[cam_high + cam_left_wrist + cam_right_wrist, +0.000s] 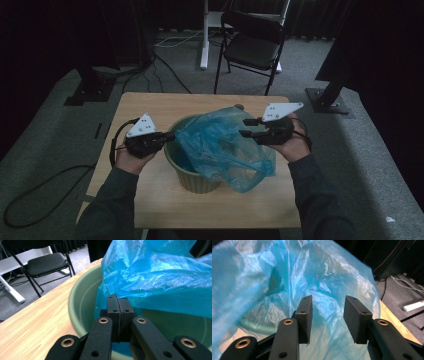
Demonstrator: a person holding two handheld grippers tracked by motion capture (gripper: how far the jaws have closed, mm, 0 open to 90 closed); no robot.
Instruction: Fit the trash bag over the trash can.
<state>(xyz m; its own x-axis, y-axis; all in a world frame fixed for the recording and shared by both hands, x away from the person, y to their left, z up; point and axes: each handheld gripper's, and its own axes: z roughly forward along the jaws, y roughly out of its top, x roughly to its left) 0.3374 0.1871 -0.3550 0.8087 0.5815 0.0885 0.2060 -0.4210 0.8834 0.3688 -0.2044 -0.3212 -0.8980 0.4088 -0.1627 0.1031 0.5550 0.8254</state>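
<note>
1. The left gripper (169, 136) sits at the near left rim of the green bucket (181, 170), its jaws pressed together; whether a fold of the blue plastic bag (220, 145) is caught between them cannot be told.
2. The bag rises just ahead of the left gripper's tips and spills over the bucket's right side.
3. The right gripper (246, 128) points at the bag from the right, jaws parted, nothing pinched; the plastic lies just beyond them.
4. The bucket stands on the wooden table (150, 105), between both grippers.
</note>
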